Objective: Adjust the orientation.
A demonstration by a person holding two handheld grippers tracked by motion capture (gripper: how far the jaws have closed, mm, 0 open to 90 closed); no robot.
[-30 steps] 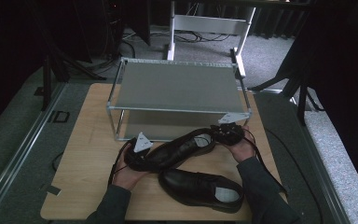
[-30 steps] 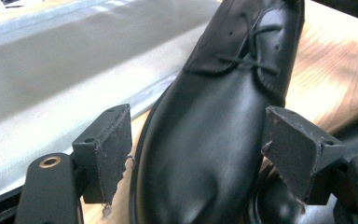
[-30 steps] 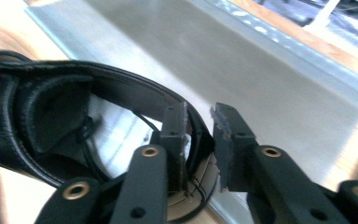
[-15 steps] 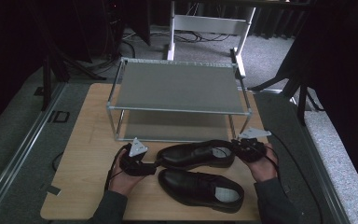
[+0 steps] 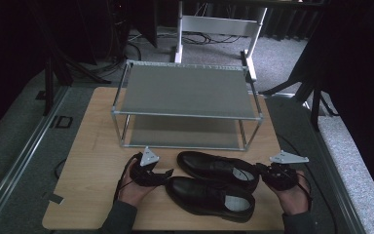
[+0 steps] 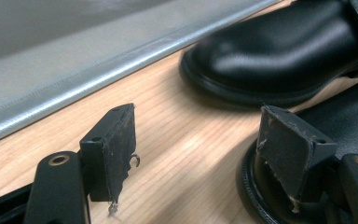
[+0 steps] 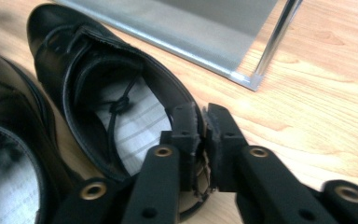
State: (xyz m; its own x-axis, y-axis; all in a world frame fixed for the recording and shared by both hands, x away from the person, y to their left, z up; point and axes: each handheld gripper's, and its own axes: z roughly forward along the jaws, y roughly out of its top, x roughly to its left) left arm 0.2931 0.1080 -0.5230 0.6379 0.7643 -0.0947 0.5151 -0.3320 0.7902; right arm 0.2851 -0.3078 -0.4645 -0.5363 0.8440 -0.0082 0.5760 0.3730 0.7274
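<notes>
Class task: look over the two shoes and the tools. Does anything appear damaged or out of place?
The left tool's pads look chipped and ragged at the edges. Both black shoes sit upright on the table, in front of the rack, not on it.

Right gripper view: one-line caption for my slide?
Right gripper, jaws closing on the heel rim of the far shoe, beside the rack's corner post.

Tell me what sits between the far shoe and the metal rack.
Nothing: in the high view, bare wooden tabletop separates the far shoe from the rack.
</notes>
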